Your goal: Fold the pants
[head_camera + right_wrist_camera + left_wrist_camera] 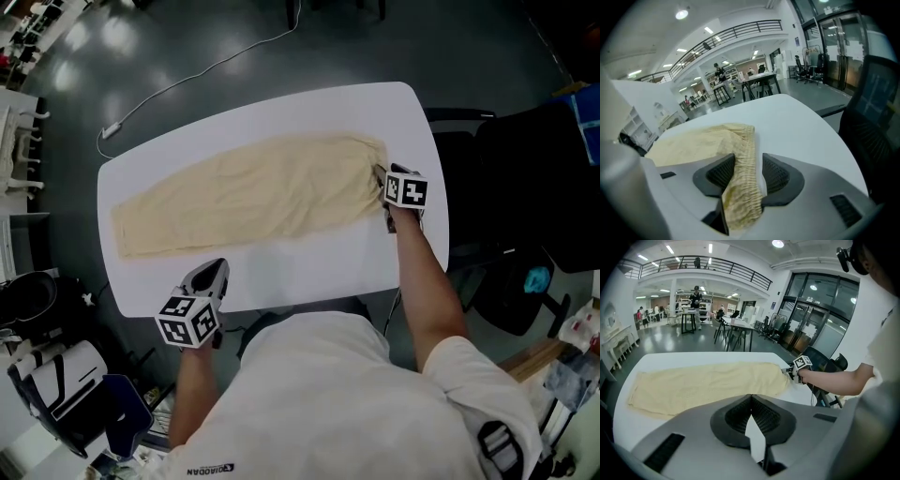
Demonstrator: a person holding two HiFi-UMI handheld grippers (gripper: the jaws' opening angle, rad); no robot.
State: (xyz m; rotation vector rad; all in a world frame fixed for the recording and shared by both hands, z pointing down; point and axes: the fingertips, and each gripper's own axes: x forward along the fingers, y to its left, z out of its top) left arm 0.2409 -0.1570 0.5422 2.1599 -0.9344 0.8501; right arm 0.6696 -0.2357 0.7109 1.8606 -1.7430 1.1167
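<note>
Cream pants (253, 192) lie spread lengthwise on the white table (309, 258), waistband at the right end. My right gripper (380, 176) is at that end. In the right gripper view its jaws (749, 171) stand open with the gathered waistband (740, 187) lying between them; a gap shows on the right side of the cloth. My left gripper (218, 270) hovers at the table's near edge, apart from the pants (703, 385). Its jaws (751, 401) meet at the tips with nothing between them. From the left gripper view the right gripper (794, 371) shows at the far waistband.
Black office chairs (525, 187) stand close to the table's right side. A white cable (206, 70) runs over the dark floor behind the table. A bag and stool (56, 375) sit at the lower left. The table's rounded edge (825, 126) lies right of the waistband.
</note>
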